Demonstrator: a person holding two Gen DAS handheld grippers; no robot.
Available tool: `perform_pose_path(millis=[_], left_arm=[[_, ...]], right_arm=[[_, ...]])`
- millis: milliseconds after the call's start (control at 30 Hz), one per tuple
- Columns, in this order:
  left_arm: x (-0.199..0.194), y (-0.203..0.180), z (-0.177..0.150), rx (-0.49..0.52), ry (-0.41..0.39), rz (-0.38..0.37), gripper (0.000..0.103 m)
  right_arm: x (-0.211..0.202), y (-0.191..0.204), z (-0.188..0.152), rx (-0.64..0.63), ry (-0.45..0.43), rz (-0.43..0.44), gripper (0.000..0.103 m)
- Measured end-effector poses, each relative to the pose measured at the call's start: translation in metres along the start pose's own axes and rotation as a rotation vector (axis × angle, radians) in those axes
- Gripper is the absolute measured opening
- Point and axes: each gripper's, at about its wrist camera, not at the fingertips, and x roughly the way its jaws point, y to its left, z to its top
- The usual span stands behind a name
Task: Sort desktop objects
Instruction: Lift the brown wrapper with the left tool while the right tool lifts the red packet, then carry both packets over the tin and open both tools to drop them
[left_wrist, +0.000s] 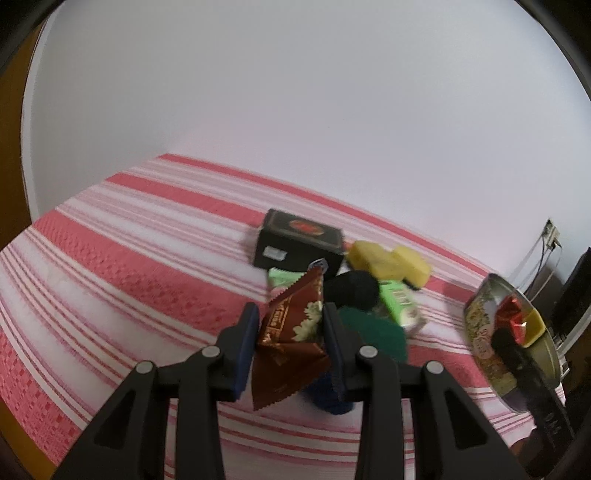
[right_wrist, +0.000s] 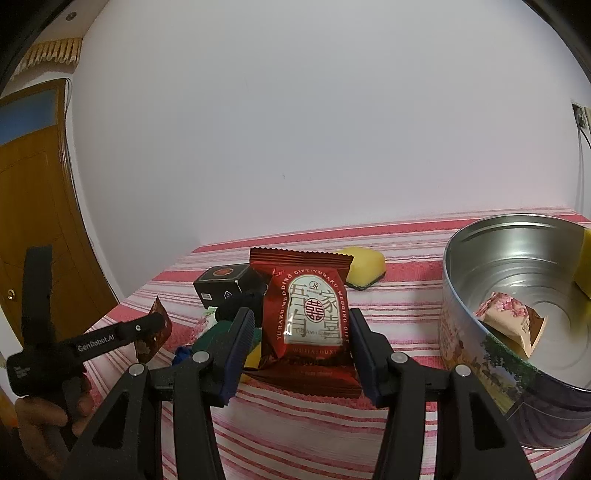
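Left gripper (left_wrist: 291, 332) pinches a brown sachet (left_wrist: 291, 339) — right gripper (right_wrist: 301, 343) clamps a red packet (right_wrist: 308, 317).

Soft, even indoor light fills both views, leaving the white wall (right_wrist: 314, 129) flat and casting only faint shadows. The left wrist view is smeared by motion blur; the right is sharper. Fisheye bending curves the striped cloth (left_wrist: 129, 258) towards dark, vignetted corners.
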Motion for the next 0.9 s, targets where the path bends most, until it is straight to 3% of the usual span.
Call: perform_pose_path(millis=[333,900], left_arm=[[0.002,-0.041,0.002,0.067,0.014,-0.04,0.034],[0.0,-0.119,0.003,0.187,0.008,-0.19,0.034]], right_arm=[[-0.011,-0.012,-0.002,-0.001,-0.005,-0.058,0.054],[-0.057,-0.048,0.015,0.02,-0.064,-0.207,0.054]])
